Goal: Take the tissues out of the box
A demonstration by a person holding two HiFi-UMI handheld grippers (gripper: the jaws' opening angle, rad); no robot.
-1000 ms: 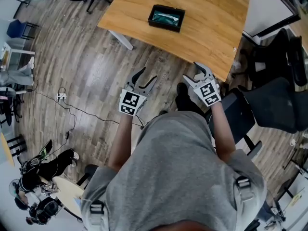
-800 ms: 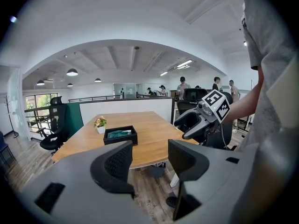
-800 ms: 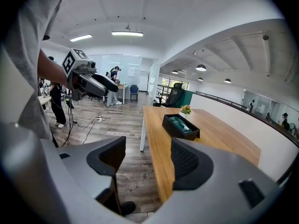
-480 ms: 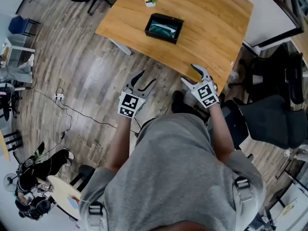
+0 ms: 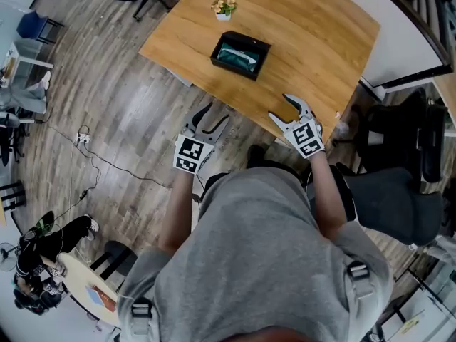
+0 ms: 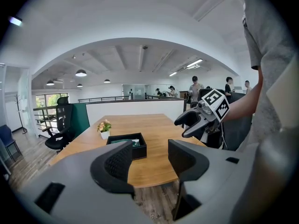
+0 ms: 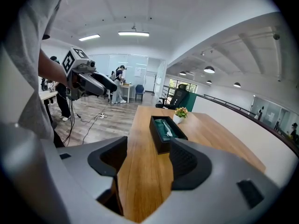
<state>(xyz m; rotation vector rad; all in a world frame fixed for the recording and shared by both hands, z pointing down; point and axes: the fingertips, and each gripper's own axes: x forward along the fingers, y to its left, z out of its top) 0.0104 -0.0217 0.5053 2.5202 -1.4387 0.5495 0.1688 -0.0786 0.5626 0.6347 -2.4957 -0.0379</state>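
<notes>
Lying in the one black box (image 5: 246, 43), a single teal tissue pack (image 5: 237, 55) sits mid-surface (image 5: 320, 34), ahead of both claws, its long axis pointing away from the right claw (image 5: 282, 108). That claw is nearer, empty, and wide though just closing slightly. The left claw (image 5: 216, 113) gapes empty over the floor (image 5: 128, 105). One plant (image 5: 225, 6) stands beyond.

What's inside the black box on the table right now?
A teal tissue pack lies in the black box, with a pale tissue showing on top. Whatever lies beneath the pack is covered by it.
</notes>
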